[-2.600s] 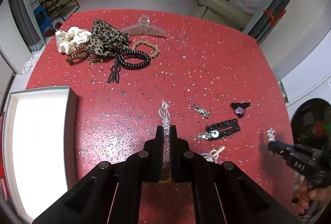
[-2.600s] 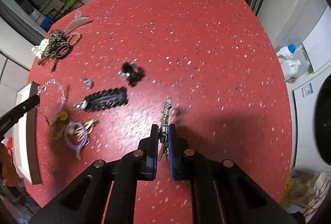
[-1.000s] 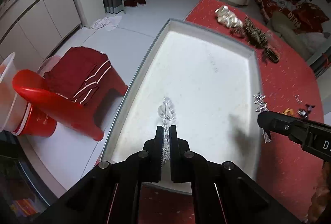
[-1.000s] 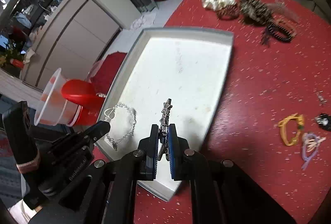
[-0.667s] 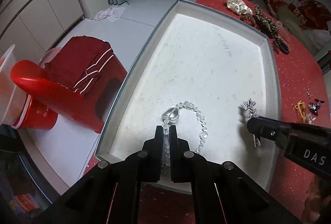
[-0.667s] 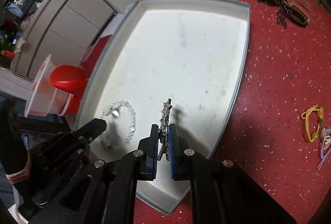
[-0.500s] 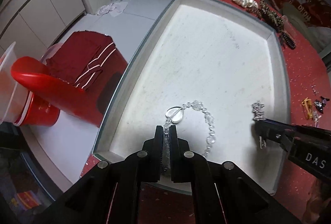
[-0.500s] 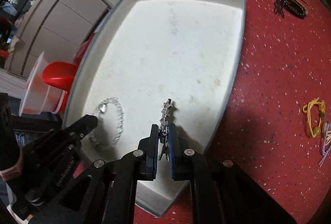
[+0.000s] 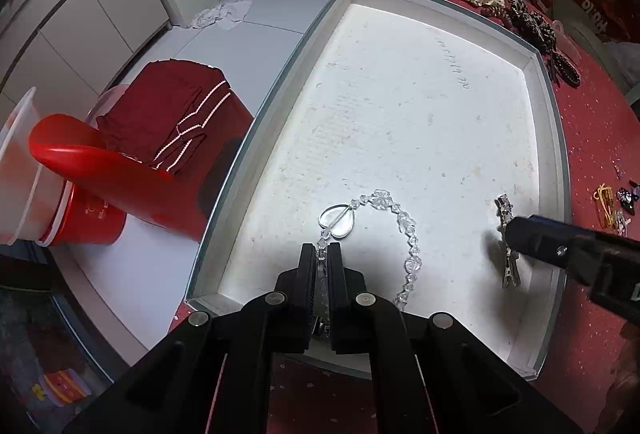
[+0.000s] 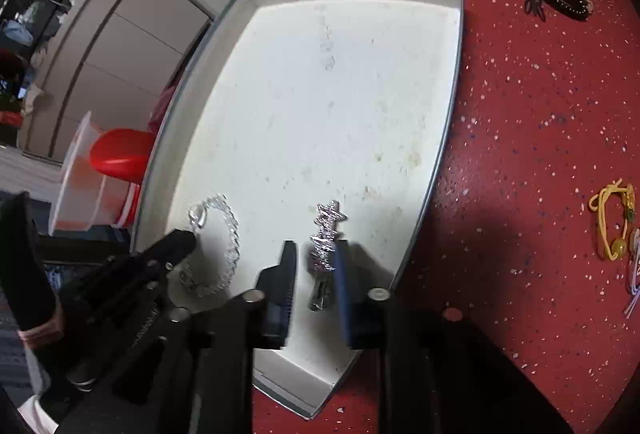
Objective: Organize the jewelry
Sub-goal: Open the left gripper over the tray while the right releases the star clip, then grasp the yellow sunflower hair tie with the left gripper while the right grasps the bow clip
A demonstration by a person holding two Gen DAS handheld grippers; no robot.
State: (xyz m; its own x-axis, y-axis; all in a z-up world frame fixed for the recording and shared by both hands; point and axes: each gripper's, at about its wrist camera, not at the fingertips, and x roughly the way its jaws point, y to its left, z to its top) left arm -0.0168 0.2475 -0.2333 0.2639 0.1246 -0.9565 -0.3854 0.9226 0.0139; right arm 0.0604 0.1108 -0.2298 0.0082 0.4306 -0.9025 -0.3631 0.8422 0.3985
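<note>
Jewelry reaching the tray (image 9: 558, 137)
Right gripper (image 10: 314, 254), jaws just opening, frees the clip (image 10: 325, 238); left gripper (image 9: 321, 258) pinches the bracelet (image 9: 400, 222), which may snag when released.

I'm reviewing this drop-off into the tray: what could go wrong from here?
The right gripper, jaws just opening, has the silver hair clip loose between them; it might snag when lifting. The left gripper clamps the crystal bracelet; lifting unreleased would drag it out of the white tray.
</note>
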